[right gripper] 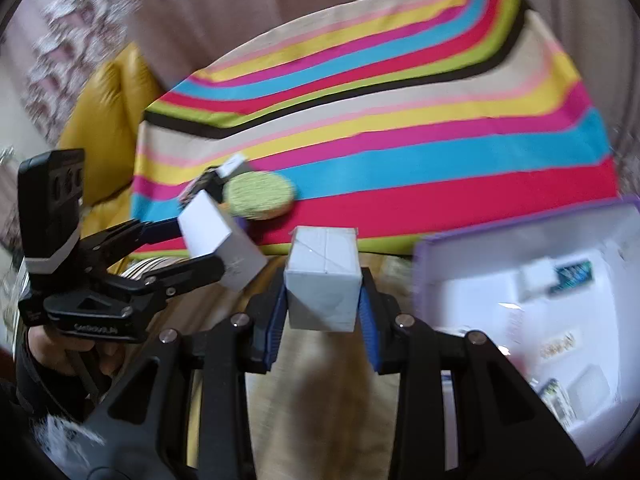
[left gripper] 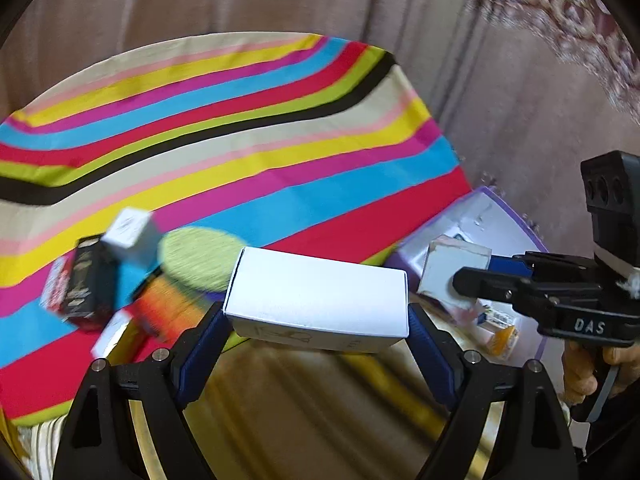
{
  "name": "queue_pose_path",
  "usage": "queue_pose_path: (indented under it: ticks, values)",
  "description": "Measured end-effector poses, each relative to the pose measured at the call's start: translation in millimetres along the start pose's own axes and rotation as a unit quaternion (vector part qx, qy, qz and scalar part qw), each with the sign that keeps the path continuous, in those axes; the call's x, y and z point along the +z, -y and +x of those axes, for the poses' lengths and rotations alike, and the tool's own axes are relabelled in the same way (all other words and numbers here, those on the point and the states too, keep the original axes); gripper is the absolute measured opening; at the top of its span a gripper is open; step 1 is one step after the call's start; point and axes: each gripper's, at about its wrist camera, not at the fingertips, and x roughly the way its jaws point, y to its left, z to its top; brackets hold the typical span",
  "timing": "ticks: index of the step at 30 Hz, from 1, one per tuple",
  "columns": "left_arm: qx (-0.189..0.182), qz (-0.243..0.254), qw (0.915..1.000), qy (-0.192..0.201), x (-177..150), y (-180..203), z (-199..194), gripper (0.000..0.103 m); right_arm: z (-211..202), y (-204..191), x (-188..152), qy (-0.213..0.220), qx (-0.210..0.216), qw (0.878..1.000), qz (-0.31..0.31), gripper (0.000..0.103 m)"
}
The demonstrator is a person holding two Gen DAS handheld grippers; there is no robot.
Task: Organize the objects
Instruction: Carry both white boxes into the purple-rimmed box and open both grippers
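Note:
My left gripper (left gripper: 316,314) is shut on a long white box (left gripper: 316,288), gripped at its two short ends and held above the near edge of the striped cloth (left gripper: 280,140). In the right wrist view that same gripper (right gripper: 200,248) and long box (right gripper: 216,236) show at the left. My right gripper (right gripper: 323,308) is shut on a small white cube box (right gripper: 322,280). From the left wrist view the right gripper (left gripper: 476,270) holds the cube box (left gripper: 452,268) over the near corner of a purple-rimmed white tray (left gripper: 504,220).
On the cloth lie a green round pad (left gripper: 200,258), a black box (left gripper: 80,280), a white cube (left gripper: 130,232) and an orange box (left gripper: 168,304). The tray (right gripper: 520,224) holds several small packets. A yellow cushion (right gripper: 108,120) sits left of the table.

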Motion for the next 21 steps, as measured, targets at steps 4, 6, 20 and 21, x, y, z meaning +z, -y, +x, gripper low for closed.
queue_pose_path:
  ticks: [4,6,20,21]
  values:
    - [-0.017,0.021,0.9996,-0.005,10.4,22.6,11.3,0.087,-15.1,35.7,-5.0,0.011,-0.034,0.999,0.037,0.038]
    - [-0.024,0.03,0.9993,-0.007,14.2,34.2,17.1,0.087,-23.1,53.4,-7.9,0.018,-0.051,0.997,0.054,0.038]
    - [-0.061,0.097,0.9933,-0.013,37.6,106.8,55.0,0.087,-62.3,129.6,-10.0,0.057,-0.168,0.976,0.125,0.038]
    - [-0.061,0.104,0.9926,-0.013,38.8,111.3,57.2,0.087,-64.9,131.8,-10.9,0.06,-0.17,0.975,0.127,0.038]
